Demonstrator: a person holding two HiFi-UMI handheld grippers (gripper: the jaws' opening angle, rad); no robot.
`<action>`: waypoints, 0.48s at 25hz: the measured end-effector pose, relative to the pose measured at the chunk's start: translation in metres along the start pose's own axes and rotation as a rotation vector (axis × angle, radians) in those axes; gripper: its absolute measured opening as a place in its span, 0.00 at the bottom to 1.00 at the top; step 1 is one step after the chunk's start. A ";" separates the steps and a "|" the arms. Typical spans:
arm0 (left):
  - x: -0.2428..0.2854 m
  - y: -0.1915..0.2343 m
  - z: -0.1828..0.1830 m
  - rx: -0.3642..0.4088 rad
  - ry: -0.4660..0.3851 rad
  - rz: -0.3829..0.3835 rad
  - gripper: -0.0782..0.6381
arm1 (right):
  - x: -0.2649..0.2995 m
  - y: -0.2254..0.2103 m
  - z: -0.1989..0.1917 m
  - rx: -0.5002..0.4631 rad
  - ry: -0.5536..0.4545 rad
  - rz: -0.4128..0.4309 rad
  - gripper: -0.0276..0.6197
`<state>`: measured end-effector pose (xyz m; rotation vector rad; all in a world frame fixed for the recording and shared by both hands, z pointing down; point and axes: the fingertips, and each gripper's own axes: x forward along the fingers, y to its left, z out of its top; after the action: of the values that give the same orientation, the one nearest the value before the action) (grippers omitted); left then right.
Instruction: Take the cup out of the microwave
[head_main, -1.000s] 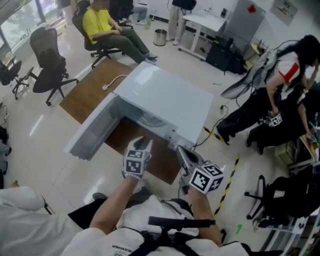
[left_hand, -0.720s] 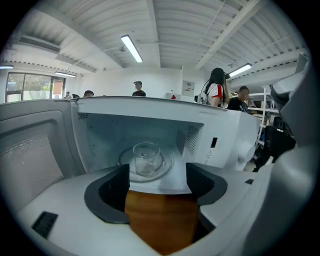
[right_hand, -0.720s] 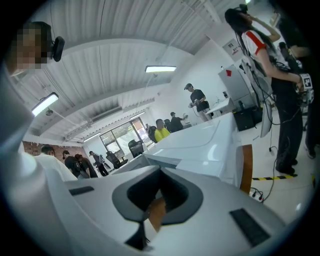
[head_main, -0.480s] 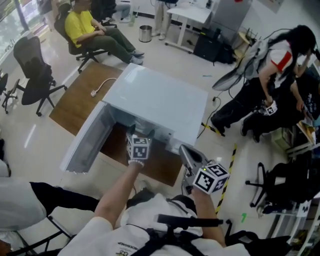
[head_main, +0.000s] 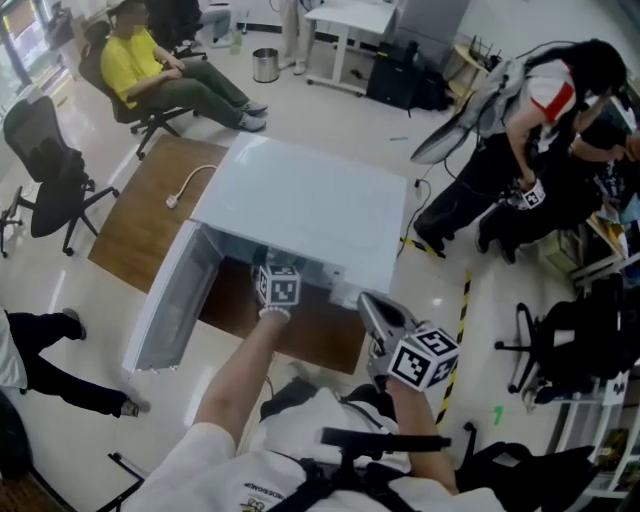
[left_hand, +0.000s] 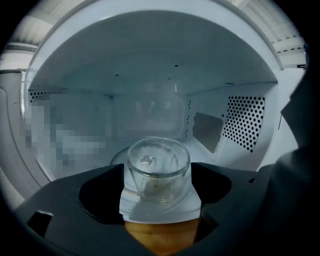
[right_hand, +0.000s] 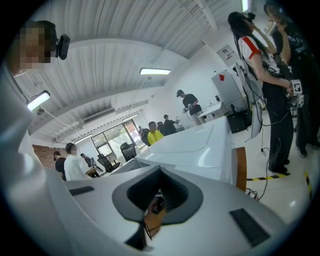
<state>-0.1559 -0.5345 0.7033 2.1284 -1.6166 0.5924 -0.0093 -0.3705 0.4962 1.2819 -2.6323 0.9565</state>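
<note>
Nearest, right claw (right_hand: 148, 220) pressed together, nothing in it, held outside near the front right corner of the white box-shaped microwave (head_main: 300, 200), which sits on a brown wooden worktop (head_main: 140, 215)

Left claw (left_hand: 158, 175) is reached in through the opening, with the white microwave door (head_main: 165, 300) swung out to the left. Its jaws have just been opening and stand spread wide. The small clear glass cup (left_hand: 157, 160) stands upright between them, pads not pressing on it, gaps showing on both sides

The cup is near the middle of the oven floor, on what looks like a round glass turntable (left_hand: 117, 157). It looks empty, can't be sure. Further back are the perforated right wall (left_hand: 245, 122) and the pale back wall

Handling, my read: light, rigid, smooth and slippery glass, breakable if squeezed hard or knocked on the door frame. Best hold is on the straight side wall, about mid-height, one pad each side, below the rim. Close gently until firm, lift just off the turntable, draw out towards the near side, kept upright
</note>
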 end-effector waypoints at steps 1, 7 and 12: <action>0.003 0.001 0.001 -0.004 0.000 0.004 0.69 | 0.001 -0.001 0.000 0.001 -0.001 -0.005 0.05; 0.016 0.002 0.001 0.009 -0.002 -0.006 0.69 | 0.001 -0.006 -0.002 0.009 -0.005 -0.025 0.05; 0.025 0.004 0.003 0.030 -0.004 -0.005 0.69 | 0.001 -0.008 0.000 0.010 -0.011 -0.030 0.05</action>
<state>-0.1538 -0.5574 0.7148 2.1564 -1.6133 0.6149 -0.0045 -0.3749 0.5002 1.3287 -2.6125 0.9615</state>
